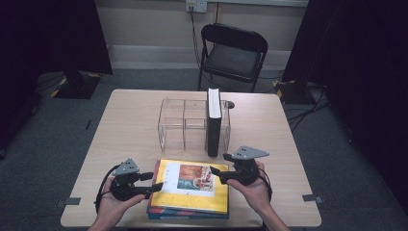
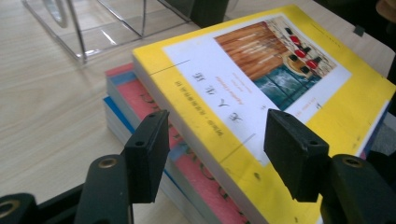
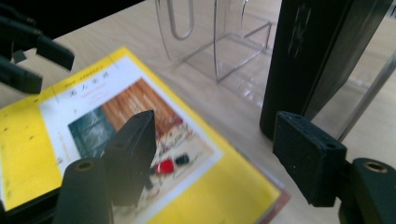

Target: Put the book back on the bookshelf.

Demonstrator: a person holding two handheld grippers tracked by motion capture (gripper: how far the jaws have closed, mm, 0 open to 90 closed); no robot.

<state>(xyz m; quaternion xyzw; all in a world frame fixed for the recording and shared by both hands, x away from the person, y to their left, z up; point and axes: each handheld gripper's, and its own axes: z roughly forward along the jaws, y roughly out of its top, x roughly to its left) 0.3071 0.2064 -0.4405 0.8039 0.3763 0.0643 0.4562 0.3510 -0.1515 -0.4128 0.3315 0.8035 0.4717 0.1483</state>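
A black folding chair [image 1: 234, 54] stands behind a light wooden table [image 1: 125, 125] on grey carpet [image 1: 43, 139]. Black curtains [image 1: 53, 33] flank a pale wall [image 1: 149, 24], where cables [image 1: 195, 38] hang from a socket [image 1: 196, 5].

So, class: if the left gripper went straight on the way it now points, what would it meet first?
Probably the yellow book on top of the stack: the left gripper has its open jaws either side of that book's near corner, nothing between them. Depth is hard to judge.

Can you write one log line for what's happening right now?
left tool: open at yellow book | right tool: open | black book: upright in clear rack
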